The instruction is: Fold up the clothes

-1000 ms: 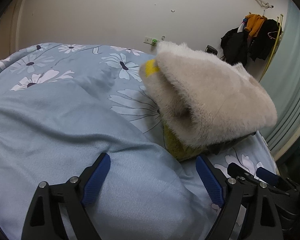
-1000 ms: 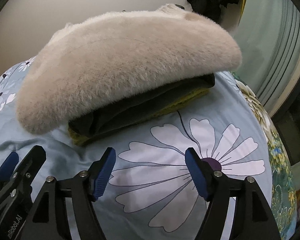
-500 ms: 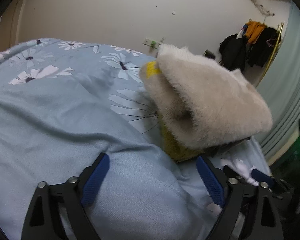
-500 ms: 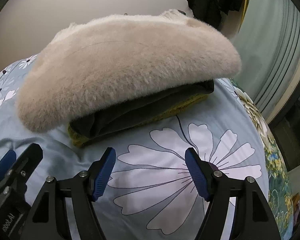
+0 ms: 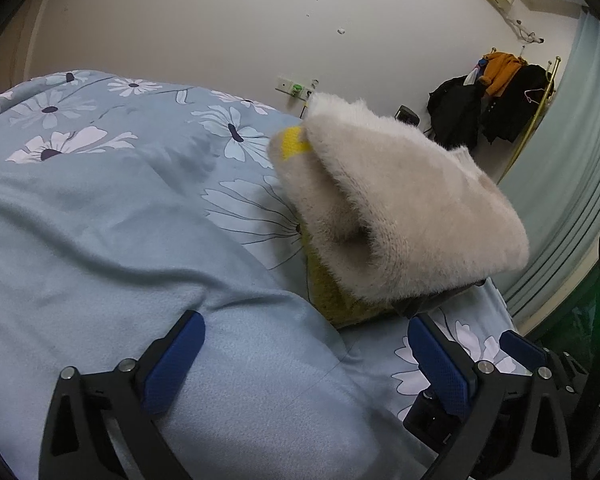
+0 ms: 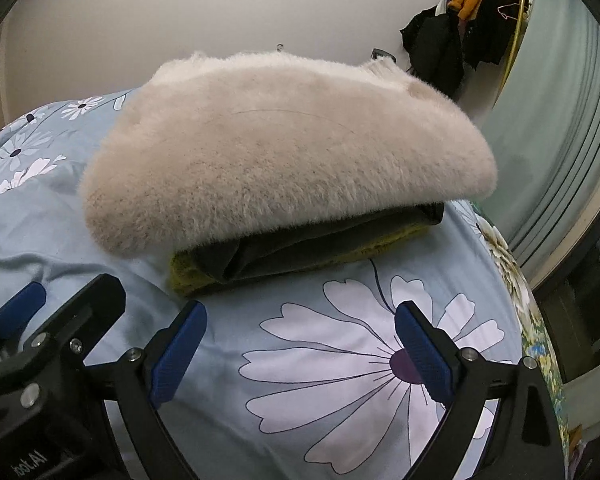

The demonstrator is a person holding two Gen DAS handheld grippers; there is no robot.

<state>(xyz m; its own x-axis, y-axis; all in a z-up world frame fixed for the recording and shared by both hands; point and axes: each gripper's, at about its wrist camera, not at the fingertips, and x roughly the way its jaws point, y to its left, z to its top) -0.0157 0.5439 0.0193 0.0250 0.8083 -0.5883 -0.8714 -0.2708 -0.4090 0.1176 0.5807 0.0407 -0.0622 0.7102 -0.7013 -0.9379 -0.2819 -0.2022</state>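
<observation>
Seemingly done with its last fold, the fluffy cream sweater [image 5: 400,208] lies doubled on top of a small pile on the flowered bedspread [image 5: 100,200] in the left wrist view, an olive knit [image 5: 332,292] showing under it. The left gripper [image 5: 306,354] hovers low over the quilt near the pile, jaws wide apart and empty.

From the right wrist view, the cream sweater [image 6: 284,148] overhangs a dark garment [image 6: 300,248] and the olive knit [image 6: 192,276] beneath. The right gripper [image 6: 300,344] also stands spread and empty, just short of the pile above a big printed flower [image 6: 380,368]. I judge the sweater light, soft and springy, its pile liable to slip; a pinch deep on the thick folded edge, not on loose fuzz, should hold best
</observation>
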